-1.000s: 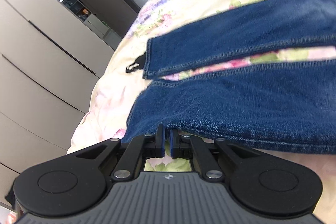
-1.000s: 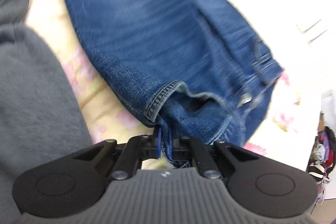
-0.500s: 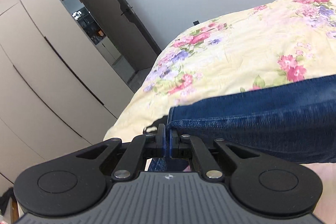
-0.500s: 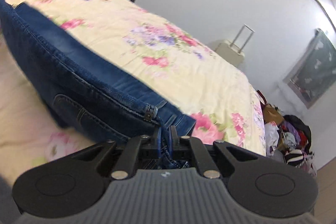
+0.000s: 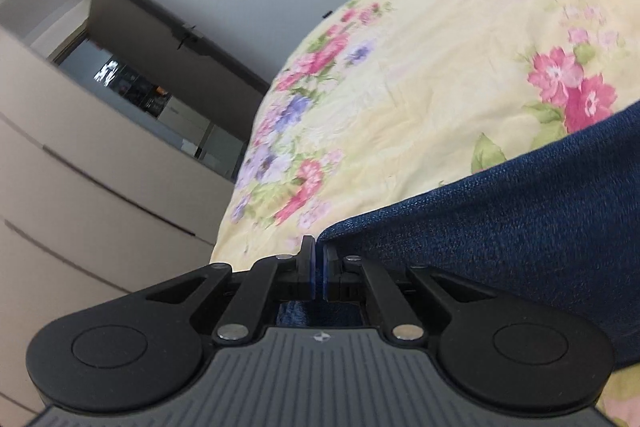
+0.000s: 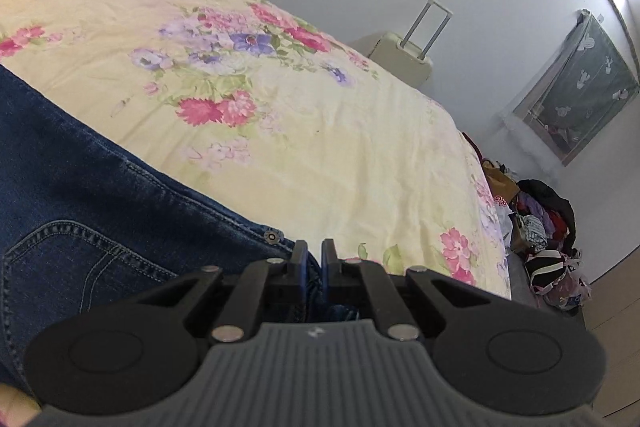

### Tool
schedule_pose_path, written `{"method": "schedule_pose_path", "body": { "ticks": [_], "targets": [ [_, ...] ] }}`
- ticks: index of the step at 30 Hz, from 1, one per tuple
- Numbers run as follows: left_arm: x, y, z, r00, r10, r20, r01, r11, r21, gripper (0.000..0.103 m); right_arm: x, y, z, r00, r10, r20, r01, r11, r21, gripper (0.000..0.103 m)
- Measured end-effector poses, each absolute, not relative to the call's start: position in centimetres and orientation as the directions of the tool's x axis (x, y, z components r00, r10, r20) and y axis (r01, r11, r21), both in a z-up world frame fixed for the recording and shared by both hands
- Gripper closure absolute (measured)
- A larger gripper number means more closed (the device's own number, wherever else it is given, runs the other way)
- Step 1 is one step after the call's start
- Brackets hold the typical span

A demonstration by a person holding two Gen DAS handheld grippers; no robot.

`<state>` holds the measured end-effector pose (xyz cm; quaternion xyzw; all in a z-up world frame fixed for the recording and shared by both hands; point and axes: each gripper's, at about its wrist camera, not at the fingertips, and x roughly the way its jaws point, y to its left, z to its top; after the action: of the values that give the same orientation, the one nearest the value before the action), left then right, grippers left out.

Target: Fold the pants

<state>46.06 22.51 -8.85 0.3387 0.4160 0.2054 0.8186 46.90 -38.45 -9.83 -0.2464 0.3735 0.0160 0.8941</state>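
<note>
Blue denim pants hang from both grippers above a bed with a yellow floral cover. In the left wrist view my left gripper is shut on a leg hem, and the cloth runs off to the right. In the right wrist view my right gripper is shut on the waistband of the pants, beside a metal rivet. A back pocket with stitched seams shows at the lower left. The rest of the garment is out of sight below the grippers.
White wardrobe doors and an open dark doorway stand left of the bed. A cream suitcase sits behind the bed, with a pile of clothes and bags on the floor at its right edge.
Both grippers have swept across the bed with the pants held. The two flat legs and the crumpled waist seen earlier are gone from view; bare bed cover fills the frames now.
</note>
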Motion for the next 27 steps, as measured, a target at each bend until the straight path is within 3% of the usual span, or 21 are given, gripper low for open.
{"method": "schedule_pose_path", "body": {
  "ticks": [9, 15, 18, 23, 25, 27],
  "targets": [
    [50.2, 21.8, -16.4, 0.534, 0.653, -0.537, 0.042, 0.614, 0.788, 0.100, 53.2, -39.4, -18.3, 0.646, -0.271, -0.713, -0.182, 0.853, -0.489, 0.103],
    [49.2, 22.1, -16.4, 0.555, 0.647, -0.522, 0.035, 0.609, 0.792, 0.100, 52.3, -41.9, -16.3, 0.650, -0.115, -0.751, -0.199, 0.929, -0.314, 0.103],
    [48.6, 22.0, -15.6, 0.561, 0.641, -0.524, 0.023, 0.621, 0.784, 0.100, 51.6, -43.1, -14.4, 0.652, -0.052, -0.756, -0.205, 0.948, -0.242, 0.052],
    [48.0, 21.4, -14.9, 0.567, 0.641, -0.517, 0.021, 0.617, 0.787, 0.100, 51.6, -47.3, -13.5, 0.593, -0.005, -0.805, -0.057, 0.997, -0.048, 0.049],
    [47.8, 21.3, -14.7, 0.565, 0.642, -0.519, 0.021, 0.617, 0.787, 0.100, 51.6, -50.1, -13.9, 0.579, 0.062, -0.813, 0.050, 0.993, 0.111, 0.049],
    [47.8, 21.1, -14.5, 0.559, 0.645, -0.521, 0.019, 0.618, 0.786, 0.100, 51.4, -52.0, -14.6, 0.583, 0.088, -0.808, 0.133, 0.970, 0.202, 0.043]
  ]
}}
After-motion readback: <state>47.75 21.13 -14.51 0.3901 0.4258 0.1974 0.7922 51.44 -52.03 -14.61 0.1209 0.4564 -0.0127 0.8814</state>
